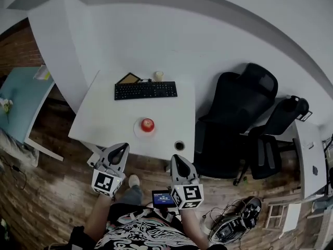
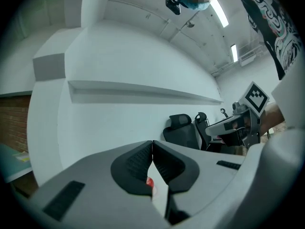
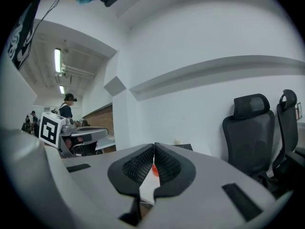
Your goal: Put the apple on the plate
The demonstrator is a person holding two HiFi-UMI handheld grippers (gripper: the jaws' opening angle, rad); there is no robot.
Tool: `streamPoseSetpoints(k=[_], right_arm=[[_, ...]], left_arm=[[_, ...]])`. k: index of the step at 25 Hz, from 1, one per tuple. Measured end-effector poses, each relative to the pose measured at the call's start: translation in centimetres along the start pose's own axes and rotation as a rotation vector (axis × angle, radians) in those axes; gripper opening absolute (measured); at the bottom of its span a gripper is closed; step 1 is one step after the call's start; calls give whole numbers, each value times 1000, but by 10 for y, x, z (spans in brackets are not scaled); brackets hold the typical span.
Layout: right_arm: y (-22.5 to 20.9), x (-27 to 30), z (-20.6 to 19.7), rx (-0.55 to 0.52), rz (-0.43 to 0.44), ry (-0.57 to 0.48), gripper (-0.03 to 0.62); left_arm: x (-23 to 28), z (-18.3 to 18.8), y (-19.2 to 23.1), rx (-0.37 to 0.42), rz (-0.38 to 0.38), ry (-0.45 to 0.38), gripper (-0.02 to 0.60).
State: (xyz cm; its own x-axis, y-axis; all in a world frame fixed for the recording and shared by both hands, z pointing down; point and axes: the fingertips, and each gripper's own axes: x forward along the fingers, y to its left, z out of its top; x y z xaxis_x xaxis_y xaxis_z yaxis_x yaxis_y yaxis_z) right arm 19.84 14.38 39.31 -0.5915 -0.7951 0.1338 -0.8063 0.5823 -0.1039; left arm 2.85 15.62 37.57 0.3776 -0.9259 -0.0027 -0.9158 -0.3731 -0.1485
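left tool [image 2: 152, 149]: jaws pressed together with nothing between them, held short of the near edge of the table [image 1: 104, 120].
right tool [image 3: 154, 151]: also closed and empty, beside the left one and off the table.
apple [image 1: 148, 124]: red, sitting on the plate [image 1: 137, 130] near the front middle of the table, well apart from both tools.
plate: small, white, flat on the table, with the keyboard [image 1: 145, 90] behind it.
handling: probably firm, smooth and round with some weight; likely to slip or roll, and to bruise if squeezed hard.
hold: across its widest middle, pads on opposite sides, moderate pressure.
task: looks done already.
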Motion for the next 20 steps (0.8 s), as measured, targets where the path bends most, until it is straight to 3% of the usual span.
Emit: streamPoseSetpoints(k=[16,20], right_arm=[[21,-38,-6,-17,64,-4,32],[26,-41,-9,-19,64,-3,32]], left_arm=[[-50,4,-22,-2,91,35,17],[-52,4,-22,-6,90,9,17]])
